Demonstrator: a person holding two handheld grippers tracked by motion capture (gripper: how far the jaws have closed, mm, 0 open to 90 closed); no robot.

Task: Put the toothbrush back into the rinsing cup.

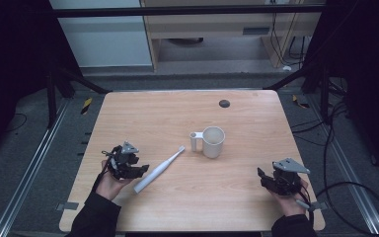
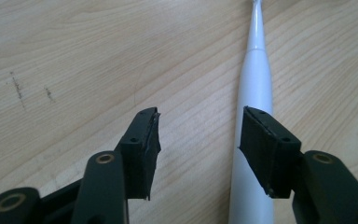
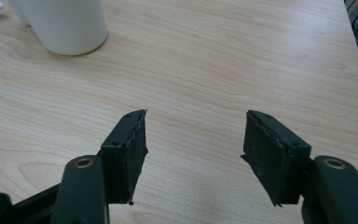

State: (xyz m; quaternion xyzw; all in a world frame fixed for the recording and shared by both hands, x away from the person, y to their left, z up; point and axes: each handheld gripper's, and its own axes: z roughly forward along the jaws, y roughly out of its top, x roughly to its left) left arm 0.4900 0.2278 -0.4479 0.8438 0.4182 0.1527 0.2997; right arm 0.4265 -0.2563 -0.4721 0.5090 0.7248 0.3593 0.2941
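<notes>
A white electric toothbrush lies flat on the wooden table, its head pointing toward a white cup with a small side tube. My left gripper rests on the table just left of the brush handle. In the left gripper view, the left gripper stands open over bare wood, and the toothbrush runs past under its right-hand jaw. My right gripper sits near the table's front right, well clear of the cup. In its own view the right gripper is open and empty, with the cup far off.
A small dark round spot marks the table's far side. Black cables loop on the floor to the right. A pale wooden cabinet stands beyond the table. Metal rails run along the floor on the left.
</notes>
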